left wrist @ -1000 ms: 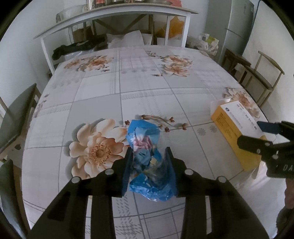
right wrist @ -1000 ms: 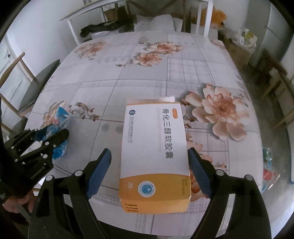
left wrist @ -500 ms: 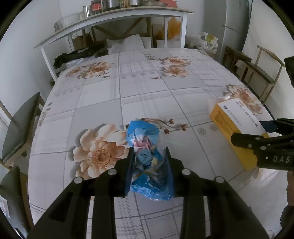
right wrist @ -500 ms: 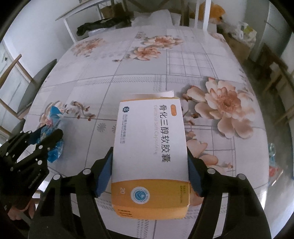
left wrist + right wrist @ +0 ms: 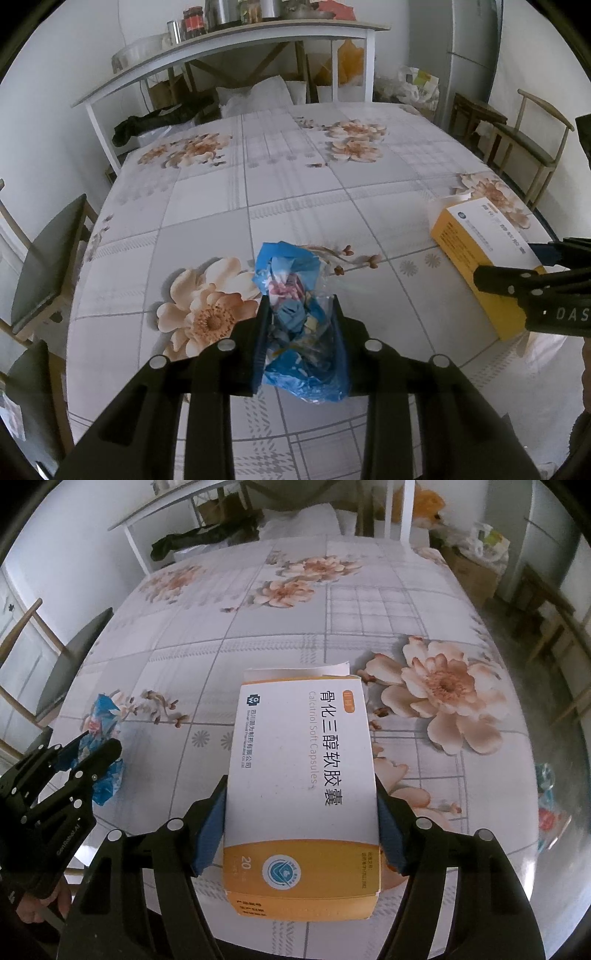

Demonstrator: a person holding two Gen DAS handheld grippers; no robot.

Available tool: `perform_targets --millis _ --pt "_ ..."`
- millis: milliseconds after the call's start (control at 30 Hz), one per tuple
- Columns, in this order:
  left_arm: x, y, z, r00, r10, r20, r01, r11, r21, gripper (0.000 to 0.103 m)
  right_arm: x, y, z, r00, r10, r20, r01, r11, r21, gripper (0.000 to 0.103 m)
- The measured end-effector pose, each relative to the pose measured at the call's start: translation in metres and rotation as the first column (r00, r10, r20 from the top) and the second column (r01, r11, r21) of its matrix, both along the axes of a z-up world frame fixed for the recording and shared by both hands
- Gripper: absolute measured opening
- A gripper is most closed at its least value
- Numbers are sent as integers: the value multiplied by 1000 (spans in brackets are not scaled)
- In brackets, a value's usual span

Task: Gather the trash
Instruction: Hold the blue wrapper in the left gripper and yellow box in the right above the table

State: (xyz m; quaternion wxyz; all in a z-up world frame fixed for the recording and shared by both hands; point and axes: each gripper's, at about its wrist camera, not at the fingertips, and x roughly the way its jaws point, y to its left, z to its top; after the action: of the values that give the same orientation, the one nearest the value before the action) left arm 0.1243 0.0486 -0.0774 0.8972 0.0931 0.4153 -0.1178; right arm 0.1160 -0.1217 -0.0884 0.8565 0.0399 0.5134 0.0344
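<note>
- The desk (image 5: pixel 295 206), under a flower-print cloth, carries both pieces of trash.
- The white and orange medicine box (image 5: pixel 301 794) sits near the desk's near edge, its far flap open. The right gripper (image 5: pixel 301 819) has its fingers (image 5: pixel 208 830) pressed on the box's two long sides, holding it.
- The crumpled blue plastic bag (image 5: pixel 301 321), stuffed with wrappers, lies beside a printed flower, left of the box and well apart from it. The left gripper (image 5: pixel 300 339) has its fingers (image 5: pixel 262 339) narrowed against the bag's sides, gripping it.
</note>
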Motion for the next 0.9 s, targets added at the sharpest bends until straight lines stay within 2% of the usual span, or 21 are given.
perform_targets --millis 900 --pt "-14 -2 17 996 -3 85 0 999 34 29 -6 0 12 999 1 36 -2 1000 28 67"
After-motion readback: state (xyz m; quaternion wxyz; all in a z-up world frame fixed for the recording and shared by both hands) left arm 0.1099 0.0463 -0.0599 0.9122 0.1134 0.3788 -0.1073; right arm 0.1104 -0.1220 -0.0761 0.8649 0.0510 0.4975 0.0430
